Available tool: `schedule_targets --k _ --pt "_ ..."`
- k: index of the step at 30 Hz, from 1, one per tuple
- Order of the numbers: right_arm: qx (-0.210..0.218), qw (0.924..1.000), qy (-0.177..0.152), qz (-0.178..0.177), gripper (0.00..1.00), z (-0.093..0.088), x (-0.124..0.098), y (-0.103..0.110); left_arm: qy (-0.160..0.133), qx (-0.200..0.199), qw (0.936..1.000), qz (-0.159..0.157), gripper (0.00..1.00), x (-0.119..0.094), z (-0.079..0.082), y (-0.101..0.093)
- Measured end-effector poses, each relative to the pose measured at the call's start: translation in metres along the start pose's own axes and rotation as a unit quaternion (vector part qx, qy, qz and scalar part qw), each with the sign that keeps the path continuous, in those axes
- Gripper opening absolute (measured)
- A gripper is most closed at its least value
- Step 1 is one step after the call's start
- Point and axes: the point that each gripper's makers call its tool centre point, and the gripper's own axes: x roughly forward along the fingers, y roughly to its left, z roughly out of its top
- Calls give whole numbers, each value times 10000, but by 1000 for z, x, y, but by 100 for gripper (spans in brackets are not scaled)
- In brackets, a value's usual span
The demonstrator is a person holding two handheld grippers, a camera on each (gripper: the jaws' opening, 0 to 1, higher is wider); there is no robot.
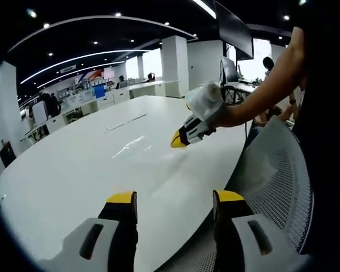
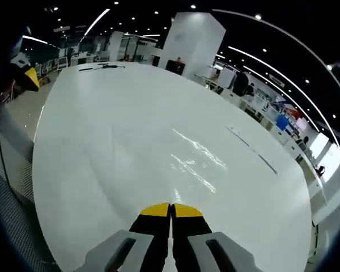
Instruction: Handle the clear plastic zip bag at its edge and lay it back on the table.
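A large white table (image 1: 73,170) is seen in both views, set in an open office with ceiling lights, white pillars and desks far behind. The clear plastic zip bag (image 1: 137,146) lies flat on the table, marked mostly by pale glints on its surface; in the right gripper view it is seen as a shiny, creased sheet (image 2: 195,161) spread just beyond the jaw tips.

In the left gripper view, the left gripper (image 1: 173,199) is held low over the near edge of the table with its 2 yellow-tipped jaws standing wide apart and nothing between them. The bag lies well ahead of it, farther in on the table. A grey mesh chair back (image 1: 277,181) is seen at the right, just beside the table edge.

The right gripper (image 1: 178,139) is seen in the same view, held by a person's hand (image 1: 215,110) with the arm reaching in from the right; its yellow tip is lowered to the right edge of the bag. In the right gripper view its jaws (image 2: 171,211) are pressed together, tips touching. Whether the thin near edge of the bag is pinched between them cannot be told, though the bag's near edge lies right at the tips.
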Motion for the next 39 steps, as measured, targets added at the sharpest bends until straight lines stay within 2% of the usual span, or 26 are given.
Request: schedule_targets --k 8,14,16,23,25,30,39 --pt "-169 9998 47 60 0 -4 3 4 -2 118 9999 -71 53 0 9 0" --pt "-197 9997 81 140 0 -6 5 5 0 28 10000 22 53 0 3 4" --pt "9 9996 67 259 0 -6 6 9 9 6 10000 13 53 0 0 4" --pt "65 9991 40 424 4 -5 4 21 -30 -95 9999 83 52 2 -3 5" --pt "124 9977 -62 664 5 -3 3 30 -14 -77 9999 81 52 3 -4 5" --pt "357 9970 -124 679 10 -3 -4 31 48 0 10000 38 52 4 -6 7" --pt "653 9920 -670 844 30 2 -27 32 -15 -37 10000 84 53 7 -3 7"
